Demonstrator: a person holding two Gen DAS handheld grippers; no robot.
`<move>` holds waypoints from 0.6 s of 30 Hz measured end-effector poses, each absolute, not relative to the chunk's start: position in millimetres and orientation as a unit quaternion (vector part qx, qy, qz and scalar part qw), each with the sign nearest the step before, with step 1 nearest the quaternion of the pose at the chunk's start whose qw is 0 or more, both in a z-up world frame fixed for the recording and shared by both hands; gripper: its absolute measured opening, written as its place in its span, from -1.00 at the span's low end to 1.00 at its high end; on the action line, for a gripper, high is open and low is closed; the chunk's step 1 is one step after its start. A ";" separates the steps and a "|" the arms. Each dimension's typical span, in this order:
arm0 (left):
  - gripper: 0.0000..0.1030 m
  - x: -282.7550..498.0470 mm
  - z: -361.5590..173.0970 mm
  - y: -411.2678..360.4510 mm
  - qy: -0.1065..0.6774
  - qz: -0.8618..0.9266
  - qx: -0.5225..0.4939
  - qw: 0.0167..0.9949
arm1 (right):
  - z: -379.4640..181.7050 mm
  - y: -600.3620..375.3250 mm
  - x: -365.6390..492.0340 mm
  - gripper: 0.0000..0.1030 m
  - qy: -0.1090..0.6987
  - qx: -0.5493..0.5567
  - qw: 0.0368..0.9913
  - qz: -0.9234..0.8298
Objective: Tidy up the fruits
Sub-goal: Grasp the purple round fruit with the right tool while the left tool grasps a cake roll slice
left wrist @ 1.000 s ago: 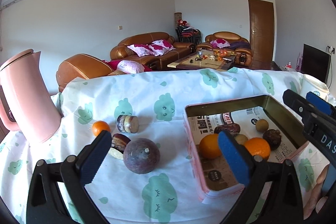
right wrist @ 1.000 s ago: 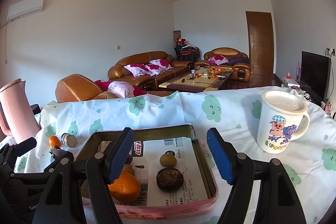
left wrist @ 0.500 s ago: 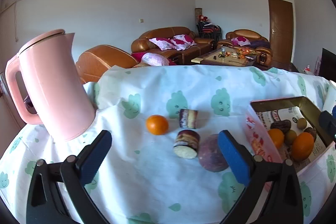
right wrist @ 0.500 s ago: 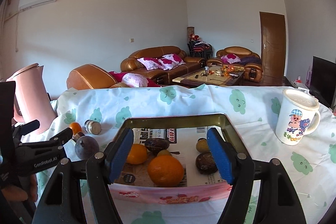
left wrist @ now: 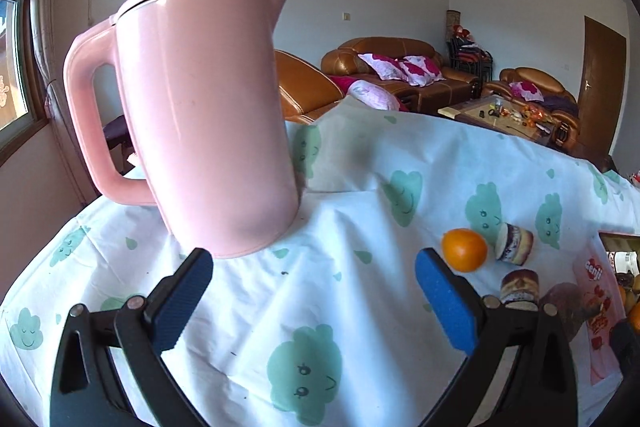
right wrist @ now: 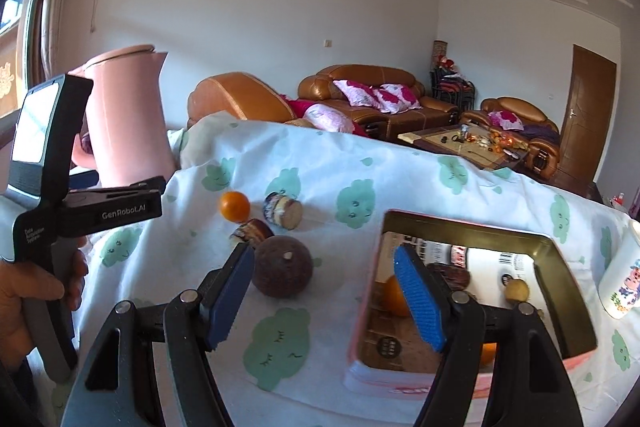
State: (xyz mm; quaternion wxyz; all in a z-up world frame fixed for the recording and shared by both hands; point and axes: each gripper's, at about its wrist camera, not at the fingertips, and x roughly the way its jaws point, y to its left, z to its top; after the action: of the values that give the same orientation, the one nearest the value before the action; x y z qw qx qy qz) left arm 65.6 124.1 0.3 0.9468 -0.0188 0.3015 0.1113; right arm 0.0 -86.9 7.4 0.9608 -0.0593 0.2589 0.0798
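While your right gripper (right wrist: 326, 297) hangs spread and empty over the desk (right wrist: 328, 155), a dark round fruit (right wrist: 282, 266) sits just beyond its left finger, with the open pink tin (right wrist: 472, 307) on its other side. Inside the tin lie an orange (right wrist: 394, 297), a small yellowish fruit (right wrist: 516, 289) and something dark. Past the round fruit, two small brown cut pieces (right wrist: 283, 210) and a loose orange (right wrist: 235, 205) rest near each other on the cloud-print cloth. Your left gripper (left wrist: 314, 301) is also spread and holds nothing; it faces a pink kettle (left wrist: 208, 115), with that loose orange (left wrist: 464, 249) off past its right finger. You seem to be between picks, about to collect another loose fruit. Next, centre the right gripper around the dark round fruit, close gently so it cannot roll, then carry it to the tin.
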 end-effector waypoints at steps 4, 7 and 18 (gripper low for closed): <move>1.00 68.3 -0.2 134.8 0.309 0.112 -0.034 0.944 | -4.0 -58.6 23.8 0.43 0.299 -0.121 0.942 0.091; 1.00 68.1 1.5 134.6 0.311 0.104 -0.039 0.944 | -14.2 -48.6 40.4 0.43 0.333 -0.155 0.925 0.101; 1.00 63.6 7.1 129.6 0.309 0.081 -0.040 0.947 | -36.1 -44.7 69.8 0.05 0.399 -0.166 0.895 0.111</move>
State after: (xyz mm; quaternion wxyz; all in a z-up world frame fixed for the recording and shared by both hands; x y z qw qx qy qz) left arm 63.6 129.6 7.1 0.9467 -0.0401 0.3092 0.0806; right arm 69.8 -44.7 -36.1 0.8950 -0.1661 0.3990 0.1106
